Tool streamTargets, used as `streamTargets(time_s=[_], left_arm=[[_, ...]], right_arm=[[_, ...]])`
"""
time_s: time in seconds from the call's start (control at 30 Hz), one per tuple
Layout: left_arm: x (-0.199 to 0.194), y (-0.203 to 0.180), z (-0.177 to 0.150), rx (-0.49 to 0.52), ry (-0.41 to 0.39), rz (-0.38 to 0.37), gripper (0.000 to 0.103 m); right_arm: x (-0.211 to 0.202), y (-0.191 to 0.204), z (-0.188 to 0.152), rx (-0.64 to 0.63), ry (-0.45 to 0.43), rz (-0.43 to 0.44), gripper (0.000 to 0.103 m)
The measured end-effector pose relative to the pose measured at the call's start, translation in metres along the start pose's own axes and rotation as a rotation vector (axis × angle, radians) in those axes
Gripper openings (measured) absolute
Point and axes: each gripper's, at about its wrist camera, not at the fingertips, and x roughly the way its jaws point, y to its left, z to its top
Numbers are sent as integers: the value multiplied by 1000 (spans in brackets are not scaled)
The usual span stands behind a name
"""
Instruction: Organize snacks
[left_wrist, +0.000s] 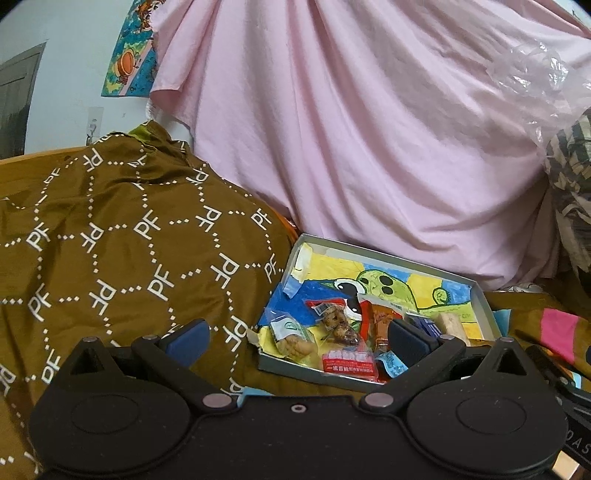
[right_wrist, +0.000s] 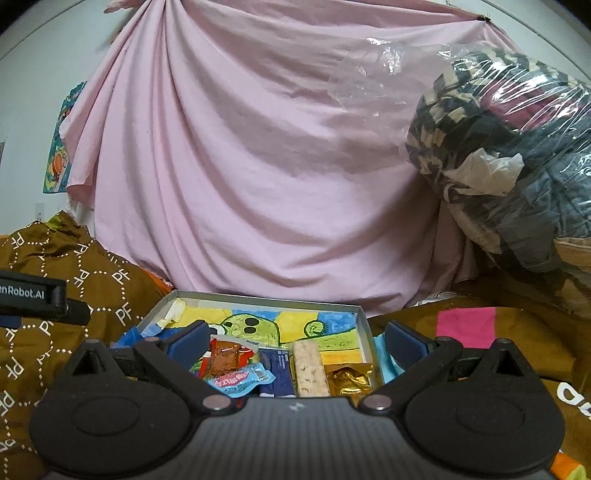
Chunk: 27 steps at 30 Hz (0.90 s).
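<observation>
Grey tray (right_wrist: 364, 325) of snacks (right_wrist: 309, 369) is lying just ahead, between the wide-open, empty fingers of the right gripper (right_wrist: 295, 339); the left gripper (left_wrist: 295, 334), likewise gaping and empty, is hovering at its left.

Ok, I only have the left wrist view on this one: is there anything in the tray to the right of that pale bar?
Observer: Yes, a gold-wrapped snack lies beside the pale bar, next to the right wall of the tray.
Operator: And the right tool, is it holding anything?
Observer: No, the right tool is open and empty, hovering over the tray's near end.
</observation>
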Motion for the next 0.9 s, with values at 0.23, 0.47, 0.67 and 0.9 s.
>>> streamTargets(time_s=[0.23,0.47,0.67,0.9], left_arm=[[-17,4,-6,4,0,-6,102],[-32,8,-16,27,4,-9,102],[-42,12,-27,28,14,-11,102],[-52,17,-39,43,24,-13,102]], right_arm=[[-20,2,-8,-24,6,-3,103],[-38,7,-14,-43,10,12,103],[-52,9,-20,-39,26,27,103],[-60,9,-23,-40,35,34,103]])
